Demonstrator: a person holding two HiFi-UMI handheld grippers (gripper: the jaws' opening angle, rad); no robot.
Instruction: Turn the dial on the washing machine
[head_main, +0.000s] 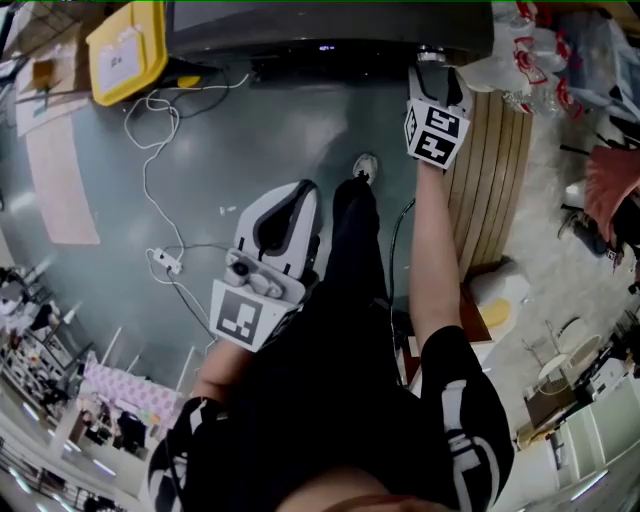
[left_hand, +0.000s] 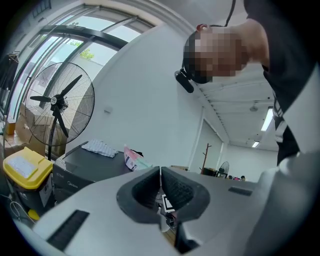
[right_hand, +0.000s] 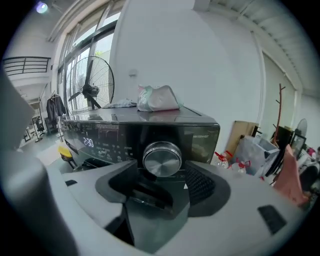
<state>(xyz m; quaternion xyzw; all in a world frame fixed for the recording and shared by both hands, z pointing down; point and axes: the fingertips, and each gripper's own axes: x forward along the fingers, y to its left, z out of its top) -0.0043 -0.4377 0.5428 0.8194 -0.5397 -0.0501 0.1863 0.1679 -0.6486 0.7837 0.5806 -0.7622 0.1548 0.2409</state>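
Observation:
The dark washing machine (head_main: 330, 25) stands at the top of the head view, with its lit control panel (right_hand: 90, 140) facing me in the right gripper view. Its round silver dial (right_hand: 162, 159) sits at the panel's right end. My right gripper (right_hand: 162, 176) is open, its jaws spread wide to either side of the dial and the pads clear of it. In the head view that right gripper (head_main: 432, 72) is up against the machine's front. My left gripper (head_main: 297, 195) hangs low by the person's leg, well away from the machine. The left gripper (left_hand: 160, 172) is shut, holding nothing.
A yellow bin (head_main: 127, 50) stands left of the machine. A white cable with a power strip (head_main: 165, 262) trails over the grey floor. A wooden panel (head_main: 490, 170) and bags with bottles (head_main: 540, 60) are at the right. A pedestal fan (left_hand: 60, 107) stands behind.

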